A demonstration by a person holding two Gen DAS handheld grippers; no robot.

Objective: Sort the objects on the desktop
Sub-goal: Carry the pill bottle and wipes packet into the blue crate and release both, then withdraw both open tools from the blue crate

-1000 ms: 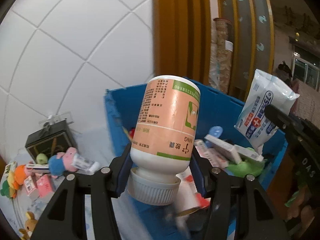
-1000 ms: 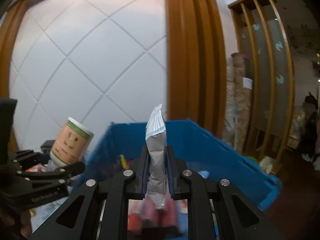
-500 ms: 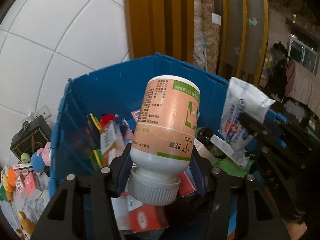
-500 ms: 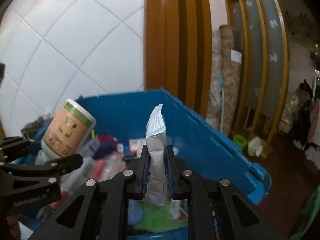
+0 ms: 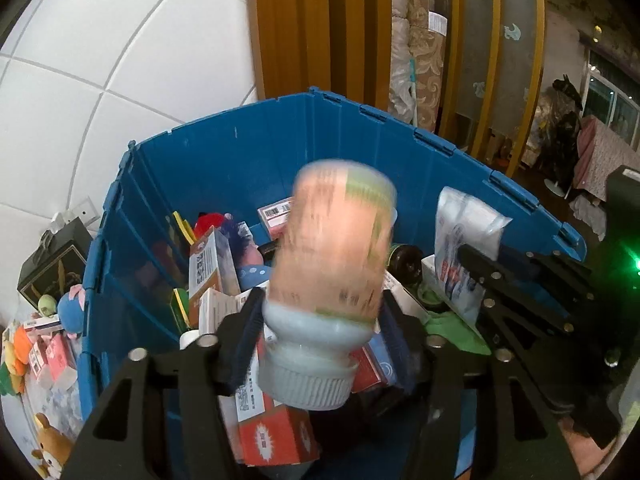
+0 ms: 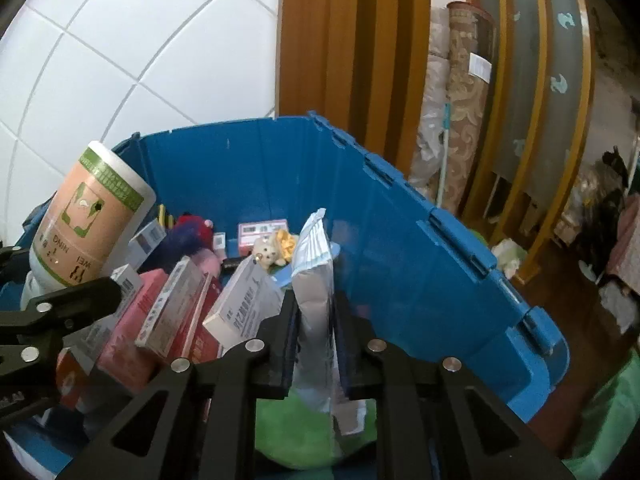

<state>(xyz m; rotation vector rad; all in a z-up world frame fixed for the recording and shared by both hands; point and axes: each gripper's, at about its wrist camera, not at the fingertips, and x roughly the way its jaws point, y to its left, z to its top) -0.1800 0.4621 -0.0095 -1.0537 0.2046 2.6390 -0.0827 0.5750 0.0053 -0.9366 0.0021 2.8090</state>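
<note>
My left gripper (image 5: 320,336) is over a blue bin (image 5: 224,160). An orange-labelled pill bottle (image 5: 336,248) with a white cap sits upside down between its jaws. The bottle is motion-blurred and the jaws stand slightly apart from it. The bottle also shows in the right wrist view (image 6: 88,216). My right gripper (image 6: 316,336) is shut on a white wipes packet (image 6: 314,280), held upright over the bin (image 6: 400,248). The packet also shows in the left wrist view (image 5: 460,256).
The bin holds several medicine boxes (image 6: 176,304), a plush toy (image 6: 192,236), a green cloth (image 6: 304,420) and a red box (image 5: 276,436). Left of the bin lie small toys (image 5: 52,340) and a black box (image 5: 48,264). Wooden slats (image 5: 320,28) stand behind.
Both grippers have moved further over the bin and lower. The left jaws have widened and the bottle is blurred, slipping from them. The right gripper still holds the packet.
</note>
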